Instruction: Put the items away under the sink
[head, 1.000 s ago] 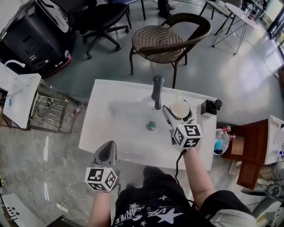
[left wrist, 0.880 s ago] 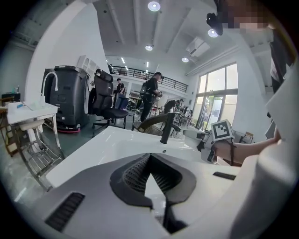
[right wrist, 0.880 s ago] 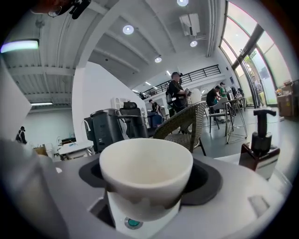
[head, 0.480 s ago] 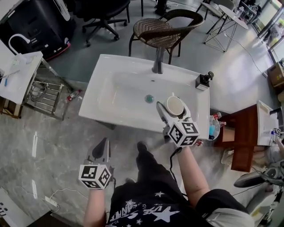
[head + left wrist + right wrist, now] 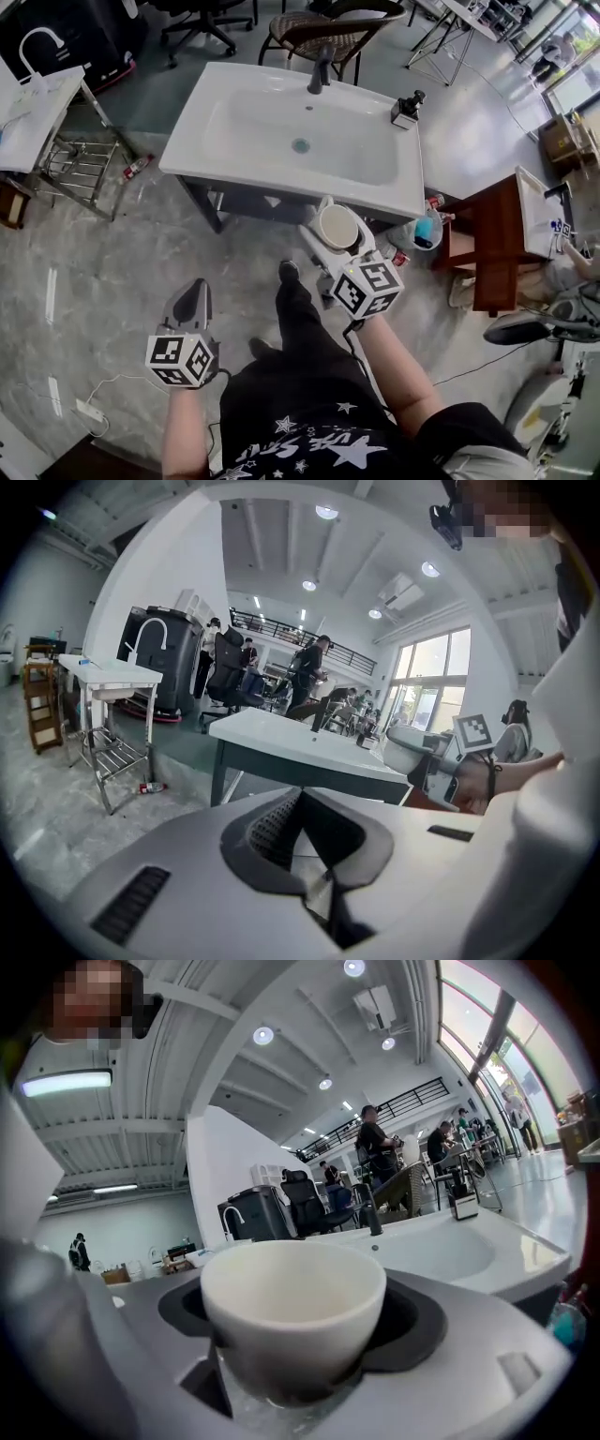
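My right gripper (image 5: 330, 234) is shut on a white cup (image 5: 337, 227), held in the air just below the front edge of the white sink (image 5: 234, 169). In the right gripper view the white cup (image 5: 292, 1312) fills the space between the jaws, with the sink (image 5: 450, 1246) beyond it. My left gripper (image 5: 191, 302) hangs lower left over the floor, its jaws together with nothing between them. Seen from the left gripper view, the sink (image 5: 281, 744) stands ahead on dark legs and the right gripper with the cup (image 5: 405, 747) is at its right.
A black faucet (image 5: 322, 66) and a small black dispenser (image 5: 406, 108) sit on the sink. Bottles lie on the floor to the sink's right (image 5: 424, 230), next to a brown wooden stand (image 5: 492, 234). A metal rack (image 5: 80, 164) stands left. A wicker chair (image 5: 309, 28) is behind.
The view has pulled back from the sink. My right gripper has carried the cup off the sink top and down past its front edge. My left gripper has dropped lower and away from the sink.
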`<action>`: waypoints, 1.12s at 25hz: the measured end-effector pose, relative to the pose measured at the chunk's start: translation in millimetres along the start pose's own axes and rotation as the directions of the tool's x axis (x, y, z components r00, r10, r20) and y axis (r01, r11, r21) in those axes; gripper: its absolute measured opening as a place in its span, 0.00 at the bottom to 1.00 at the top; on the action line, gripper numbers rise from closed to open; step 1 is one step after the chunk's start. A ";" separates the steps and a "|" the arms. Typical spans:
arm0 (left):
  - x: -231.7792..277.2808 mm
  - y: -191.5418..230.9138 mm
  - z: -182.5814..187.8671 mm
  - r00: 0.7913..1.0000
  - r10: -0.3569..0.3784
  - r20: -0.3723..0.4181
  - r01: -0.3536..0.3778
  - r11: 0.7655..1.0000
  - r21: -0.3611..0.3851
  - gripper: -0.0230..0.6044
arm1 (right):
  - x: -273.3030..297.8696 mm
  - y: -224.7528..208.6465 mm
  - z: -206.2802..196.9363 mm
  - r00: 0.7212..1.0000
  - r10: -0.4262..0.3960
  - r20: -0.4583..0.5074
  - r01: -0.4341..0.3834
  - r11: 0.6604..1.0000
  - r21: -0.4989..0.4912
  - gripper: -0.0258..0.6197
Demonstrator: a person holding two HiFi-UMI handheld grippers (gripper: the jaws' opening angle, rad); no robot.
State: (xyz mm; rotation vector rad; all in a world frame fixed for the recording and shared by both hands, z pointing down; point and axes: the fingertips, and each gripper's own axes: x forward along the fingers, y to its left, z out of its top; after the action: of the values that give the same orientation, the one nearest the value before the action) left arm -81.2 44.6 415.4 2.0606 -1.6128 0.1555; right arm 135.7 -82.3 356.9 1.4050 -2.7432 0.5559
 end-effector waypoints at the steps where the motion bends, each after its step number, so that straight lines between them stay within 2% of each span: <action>1: -4.1 -1.4 -7.2 1.000 -0.006 -0.005 0.006 1.000 -0.007 0.05 | -11.4 7.4 -8.1 1.000 0.000 -0.016 0.000 1.000 -0.002 0.67; 6: -12.8 -15.9 -32.7 1.000 -0.025 -0.018 0.025 0.999 -0.035 0.05 | -55.4 18.0 -43.9 0.996 -0.008 -0.086 0.007 1.000 -0.007 0.67; 10: -8.0 -26.8 -45.4 0.999 -0.040 -0.029 0.040 0.999 -0.015 0.05 | -68.7 6.8 -65.8 0.993 -0.043 -0.105 0.039 0.998 -0.047 0.67; 14: 8.6 -29.6 -54.0 0.999 -0.034 -0.028 0.034 0.999 0.000 0.05 | -66.9 -11.4 -89.7 0.991 -0.069 -0.113 0.065 0.997 -0.038 0.67; 20: 35.3 -43.5 -75.1 1.000 -0.026 -0.005 0.026 1.000 0.015 0.05 | -62.1 -29.3 -135.0 0.990 -0.013 -0.139 0.001 0.996 -0.089 0.67; 24: 59.8 -59.5 -101.1 0.998 -0.057 -0.023 0.058 0.996 0.068 0.05 | -62.2 -51.3 -167.6 0.986 0.020 -0.163 -0.032 0.997 -0.075 0.67; 28: 86.1 -67.4 -125.5 0.998 -0.059 -0.024 0.061 0.994 0.094 0.05 | -63.7 -84.0 -199.0 0.983 0.018 -0.181 -0.037 0.994 -0.099 0.67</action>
State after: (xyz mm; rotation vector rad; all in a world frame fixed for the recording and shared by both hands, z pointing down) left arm 33.7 37.7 535.6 2.1691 -1.5562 0.2356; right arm 209.9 -14.6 558.4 1.2316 -2.6120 0.5084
